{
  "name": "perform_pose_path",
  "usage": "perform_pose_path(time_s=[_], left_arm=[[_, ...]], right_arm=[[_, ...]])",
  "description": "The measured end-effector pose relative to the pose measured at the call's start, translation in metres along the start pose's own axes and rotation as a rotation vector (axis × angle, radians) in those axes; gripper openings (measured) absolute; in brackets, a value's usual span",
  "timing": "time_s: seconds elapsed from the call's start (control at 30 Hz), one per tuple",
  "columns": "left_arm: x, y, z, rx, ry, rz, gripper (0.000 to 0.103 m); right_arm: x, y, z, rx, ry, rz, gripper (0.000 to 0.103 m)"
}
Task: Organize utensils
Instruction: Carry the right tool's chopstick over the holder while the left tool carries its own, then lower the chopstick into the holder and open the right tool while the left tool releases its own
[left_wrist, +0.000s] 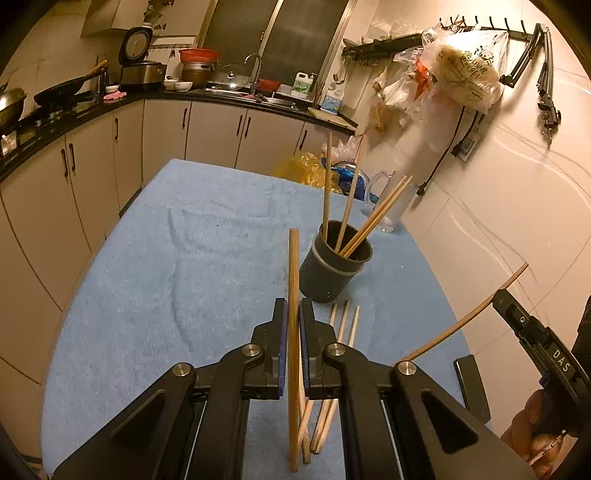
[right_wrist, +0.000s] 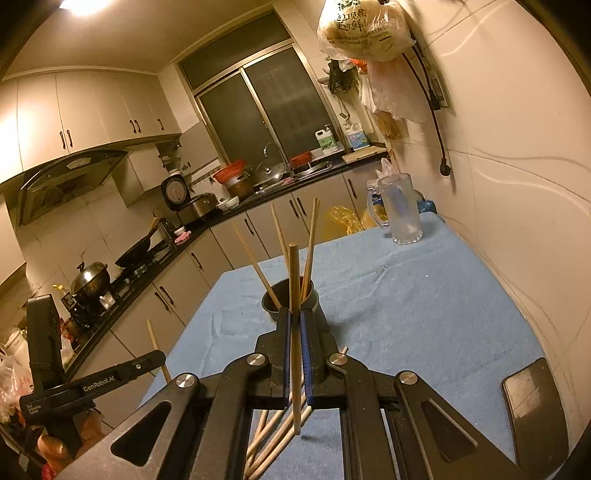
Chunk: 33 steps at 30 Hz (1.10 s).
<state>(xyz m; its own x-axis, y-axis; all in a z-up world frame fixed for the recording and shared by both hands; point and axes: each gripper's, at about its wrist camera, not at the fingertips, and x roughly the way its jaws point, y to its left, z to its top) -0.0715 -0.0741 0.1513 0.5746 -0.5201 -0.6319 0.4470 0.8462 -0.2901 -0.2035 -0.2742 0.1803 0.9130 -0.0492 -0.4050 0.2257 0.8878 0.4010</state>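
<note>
Counting the chopsticks: four lean in the dark holder (left_wrist: 334, 269), which stands upright on the blue cloth (left_wrist: 177, 258) towards the table's right edge; at least three loose chopsticks (left_wrist: 325, 406) lie flat on the cloth at the near edge, their long axes running towards the holder. One more is clamped in each gripper. The left gripper (left_wrist: 293, 321), raised above the loose ones, pinches its chopstick (left_wrist: 293, 280) upright, tip up. The right gripper (right_wrist: 294, 328), raised just before the holder, grips its chopstick (right_wrist: 294, 280) vertically. A glass mug (right_wrist: 400, 208) stands at the far right corner.
</note>
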Motion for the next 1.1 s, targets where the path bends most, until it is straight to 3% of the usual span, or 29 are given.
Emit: perform_pose_path(time_s=[0.37, 1.1], left_arm=[[-0.009, -0.007, 0.026, 0.020, -0.040, -0.001, 0.006], [-0.022, -0.052, 0.089, 0.106, -0.128, -0.009, 0.006]], right_arm=[[0.001, -0.003, 0.007, 0.009, -0.010, 0.011, 0.006], [0.001, 0.007, 0.062, -0.003, -0.101, 0.043, 0.006]])
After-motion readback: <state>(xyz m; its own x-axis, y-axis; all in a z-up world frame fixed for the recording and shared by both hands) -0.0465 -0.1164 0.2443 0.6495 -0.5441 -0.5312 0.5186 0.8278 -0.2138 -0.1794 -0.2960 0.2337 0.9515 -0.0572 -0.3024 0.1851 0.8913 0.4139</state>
